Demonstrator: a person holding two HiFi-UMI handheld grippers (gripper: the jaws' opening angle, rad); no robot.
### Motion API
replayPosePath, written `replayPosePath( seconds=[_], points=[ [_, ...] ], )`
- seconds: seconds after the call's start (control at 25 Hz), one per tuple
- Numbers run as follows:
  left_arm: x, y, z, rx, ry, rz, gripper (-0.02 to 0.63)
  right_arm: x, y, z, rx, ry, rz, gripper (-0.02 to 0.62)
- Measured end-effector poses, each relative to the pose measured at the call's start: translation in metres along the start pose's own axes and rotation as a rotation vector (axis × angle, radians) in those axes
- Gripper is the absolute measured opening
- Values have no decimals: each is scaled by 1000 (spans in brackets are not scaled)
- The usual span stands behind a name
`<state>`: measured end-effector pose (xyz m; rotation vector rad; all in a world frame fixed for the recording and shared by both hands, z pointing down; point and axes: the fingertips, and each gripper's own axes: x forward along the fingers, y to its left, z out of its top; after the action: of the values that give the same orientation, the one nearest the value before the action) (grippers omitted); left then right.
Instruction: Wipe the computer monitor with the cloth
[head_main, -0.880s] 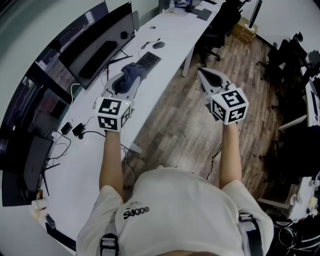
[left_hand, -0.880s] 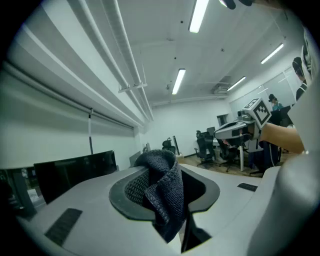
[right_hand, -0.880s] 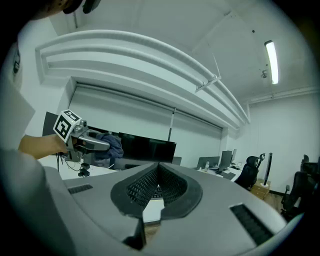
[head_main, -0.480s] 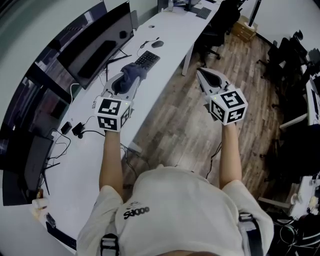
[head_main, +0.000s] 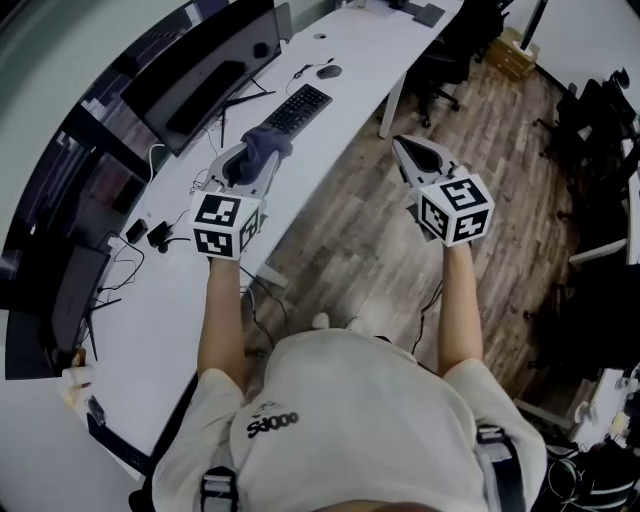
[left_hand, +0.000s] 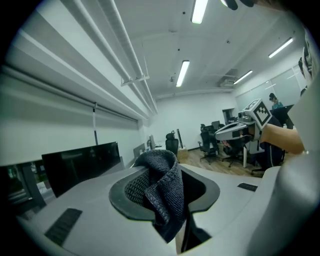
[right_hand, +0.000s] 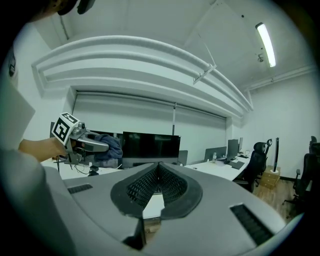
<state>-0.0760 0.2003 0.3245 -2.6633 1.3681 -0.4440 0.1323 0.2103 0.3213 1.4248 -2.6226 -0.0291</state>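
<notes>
Pinched between the shut jaws of the left gripper (head_main: 250, 160) is a dark grey knitted cloth (left_hand: 161, 184). It is bunched into a fold that stands above the jaw tips and hangs loose below them. It is held over the front edge of the long white desk (head_main: 180, 300), just beside the black keyboard (head_main: 297, 108), and apart from the wide black computer monitor (head_main: 200, 75), which is not yet touched.

Only part of the cloth appears to be clamped, so it could be dragged out of the jaws once rubbed on the screen. If the bunch is pushed aside, the screen could be met by the hard jaw tips and scratched. The monitor could also be rocked on its stand if pressed too firmly.

The right gripper (head_main: 412, 152) is held over the wooden floor, well apart from the desk, its jaws closed together with nothing between them.
</notes>
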Motion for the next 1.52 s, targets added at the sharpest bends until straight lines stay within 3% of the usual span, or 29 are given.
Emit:
replayPosePath(
  seconds=[0.44,0.88,1.2,1.52],
  points=[
    [17,-38,-14,-48,56,61,133,-16,-32,-34,53,16,52,3],
    [44,-53,-7,-76,42,63,133,-33,-76,-27,35,-22,-13,3],
    [54,-32,-6,-74,24,88,133,-18,-90,-26,19,-17,-38,3],
    [69,32,-24,-103,23,150,133,49,-93,-25,21,22,-27,4]
  ],
)
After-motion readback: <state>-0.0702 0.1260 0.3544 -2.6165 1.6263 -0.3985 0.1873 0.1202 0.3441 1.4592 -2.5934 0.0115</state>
